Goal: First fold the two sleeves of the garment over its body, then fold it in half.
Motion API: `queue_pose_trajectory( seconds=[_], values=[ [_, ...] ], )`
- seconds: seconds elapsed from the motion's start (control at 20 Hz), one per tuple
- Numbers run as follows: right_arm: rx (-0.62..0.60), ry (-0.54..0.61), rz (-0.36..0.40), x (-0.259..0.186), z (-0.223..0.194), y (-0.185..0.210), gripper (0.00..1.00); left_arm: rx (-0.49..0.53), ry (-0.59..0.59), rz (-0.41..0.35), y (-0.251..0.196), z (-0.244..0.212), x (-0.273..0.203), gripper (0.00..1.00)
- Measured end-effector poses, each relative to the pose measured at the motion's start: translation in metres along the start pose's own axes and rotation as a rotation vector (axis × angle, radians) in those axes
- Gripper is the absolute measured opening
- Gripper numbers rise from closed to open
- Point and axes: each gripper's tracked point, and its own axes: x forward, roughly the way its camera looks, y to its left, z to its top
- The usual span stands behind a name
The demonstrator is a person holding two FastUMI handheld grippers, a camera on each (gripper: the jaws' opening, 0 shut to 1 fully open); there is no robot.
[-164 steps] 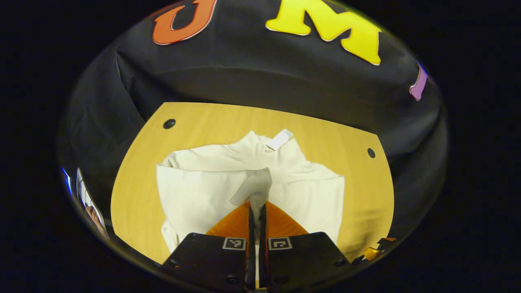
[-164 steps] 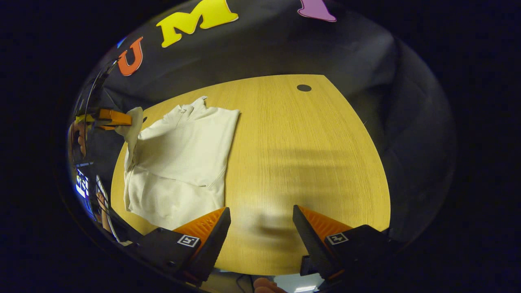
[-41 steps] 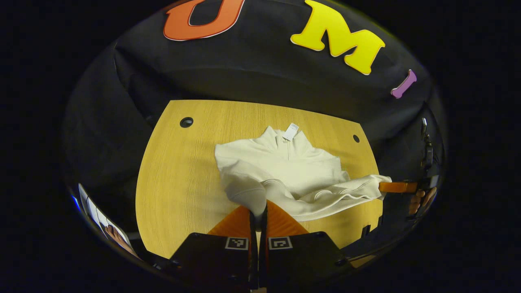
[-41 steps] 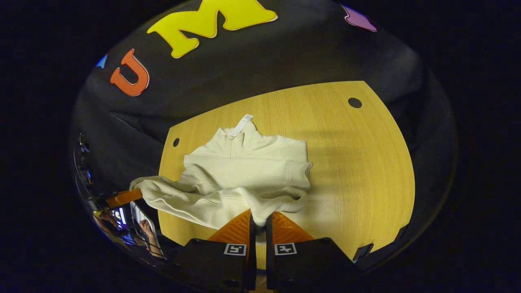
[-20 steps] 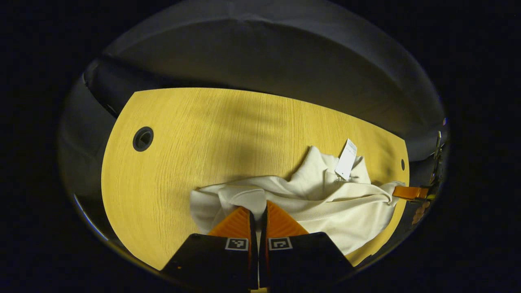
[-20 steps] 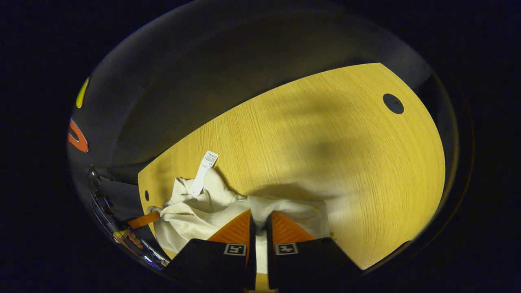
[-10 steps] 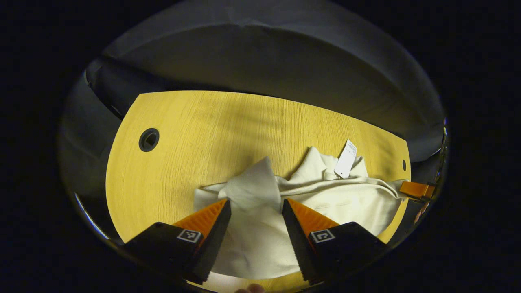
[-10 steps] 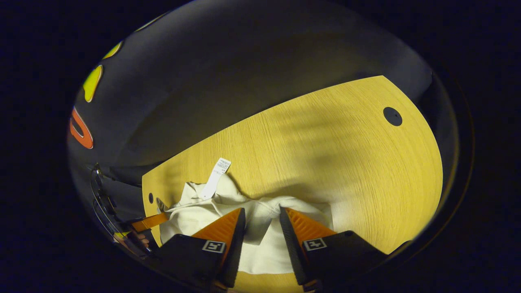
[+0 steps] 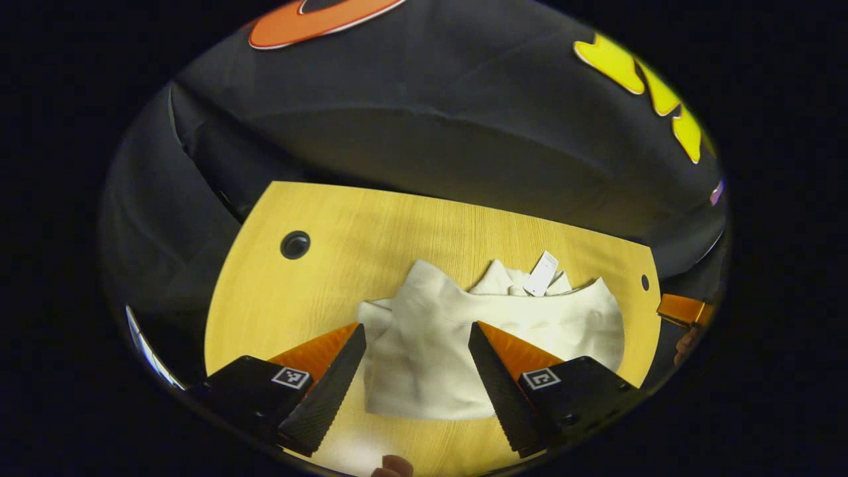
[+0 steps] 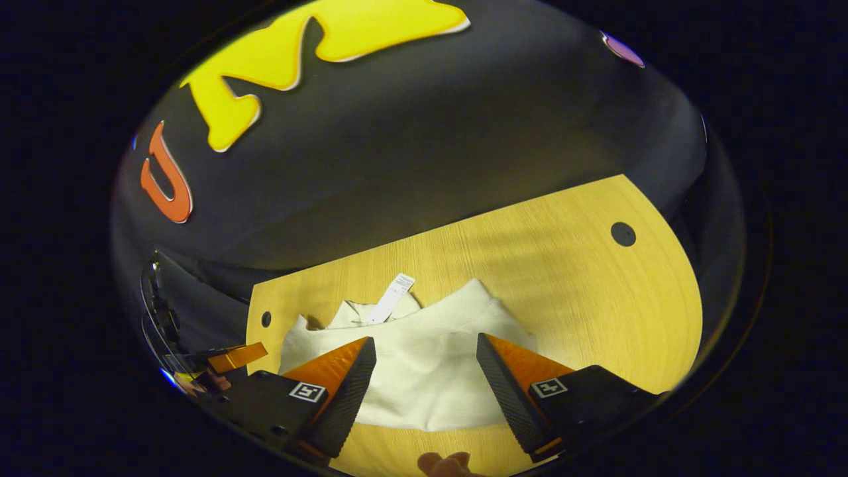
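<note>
lying on the wooden table (image 9: 278, 311) as a compact cream bundle, the garment (image 9: 490, 331) sits in the lower middle of the left gripper view and the lower middle of the right gripper view, its collar and white tag (image 9: 541, 273) poking up past the far edge. no sleeve hangs loose; the near layer reaches up to the collar line, so it already lies folded over on itself, as the task's last fold would leave it.

the left gripper (image 9: 417, 361) has its jaws wide apart with nothing between them, and the right gripper (image 10: 424, 374) likewise stands parted and bare. both hover just short of the bundle's near edge, the cloth showing through the gap of each.

the bundle's long axis runs left to right across both frames, square to the fingers. in the left gripper view it lies slightly right of the jaws; in the right gripper view slightly left. neither looks clearly nearer.
</note>
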Motion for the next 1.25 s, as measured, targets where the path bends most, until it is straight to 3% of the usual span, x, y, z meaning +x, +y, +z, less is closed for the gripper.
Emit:
queue_pose_trajectory(
  seconds=[0.1, 0.2, 0.25, 0.3, 0.4, 0.75, 1.05, 1.2, 1.25],
  values=[
    [-0.053, -0.043, 0.002, -0.036, -0.005, 0.012, 0.96, 0.009, -0.05, -0.005, -0.004, -0.001, -0.04, 1.0],
    [-0.091, -0.11, -0.009, -0.072, -0.005, 0.018, 0.92, 0.029, -0.109, -0.003, -0.009, -0.005, -0.076, 1.0],
    [-0.112, -0.158, -0.022, -0.093, -0.002, 0.019, 0.96, 0.039, -0.158, 0.002, -0.01, -0.002, -0.099, 1.0],
    [-0.136, -0.216, -0.035, -0.117, 0.002, 0.02, 0.92, 0.046, -0.217, 0.01, -0.01, 0.001, -0.119, 1.0],
    [-0.161, -0.326, -0.046, -0.167, 0.003, 0.024, 0.96, 0.057, -0.336, 0.023, -0.009, 0.007, -0.161, 1.0],
    [-0.188, -0.582, -0.048, -0.294, -0.044, 0.02, 0.96, 0.073, -0.648, 0.04, -0.01, -0.011, -0.272, 1.0],
    [-0.194, -0.781, -0.035, -0.367, -0.066, 0.029, 0.96, 0.064, -0.767, 0.064, -0.012, -0.036, -0.338, 0.99],
    [-0.207, -0.821, -0.047, -0.378, -0.079, 0.036, 0.96, 0.083, -0.831, 0.051, -0.025, -0.036, -0.367, 0.99],
    [-0.23, -0.83, -0.033, -0.381, -0.082, 0.046, 0.92, 0.09, -0.842, 0.049, -0.029, -0.038, -0.373, 0.99]
  ],
)
